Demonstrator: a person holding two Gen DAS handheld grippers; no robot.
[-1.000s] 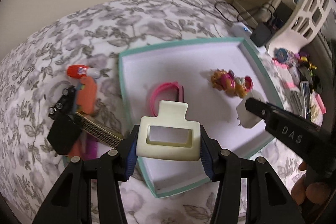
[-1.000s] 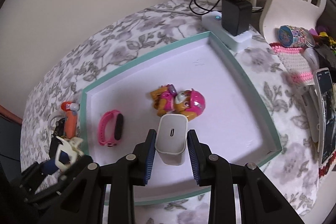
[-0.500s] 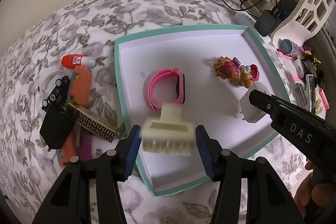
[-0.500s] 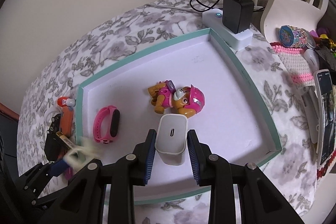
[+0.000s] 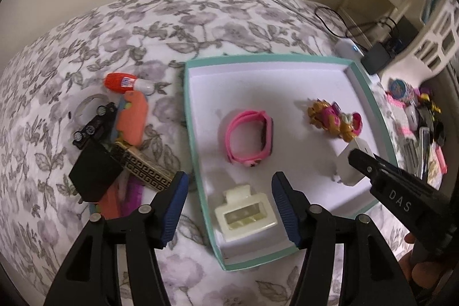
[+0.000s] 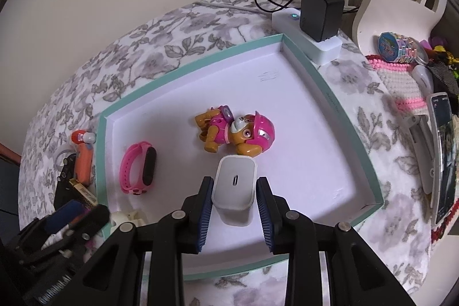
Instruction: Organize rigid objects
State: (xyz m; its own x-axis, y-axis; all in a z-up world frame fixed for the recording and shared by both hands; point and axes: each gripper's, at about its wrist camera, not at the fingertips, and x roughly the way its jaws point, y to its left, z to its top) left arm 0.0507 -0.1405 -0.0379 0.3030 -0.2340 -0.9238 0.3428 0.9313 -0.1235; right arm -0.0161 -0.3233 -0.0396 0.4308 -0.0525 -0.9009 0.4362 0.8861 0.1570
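Observation:
A teal-rimmed white tray point(image 5: 198, 151) point(image 6: 330, 85) lies on the floral bedspread. A cream hair claw clip point(image 5: 245, 215) lies in its near left corner, between the wide-open fingers of my left gripper point(image 5: 229, 202), which holds nothing. A pink wristband point(image 5: 249, 138) point(image 6: 139, 167) and a pink toy pup point(image 5: 334, 119) point(image 6: 238, 132) lie in the tray. My right gripper point(image 6: 233, 201) is shut on a white USB charger point(image 6: 233, 182) point(image 5: 348, 165), which stands on the tray floor.
Left of the tray lies a pile: glue bottle point(image 5: 127, 82), orange piece point(image 5: 133, 118), black toy car point(image 5: 94, 125), black block point(image 5: 94, 175), patterned gold bar point(image 5: 143, 168). A power strip with a black adapter point(image 6: 321, 16) and clutter point(image 6: 401, 48) sit at the right.
My left gripper opened and let go of the hair clip, which dropped into the tray's near left corner. The right gripper kept its hold on the charger.

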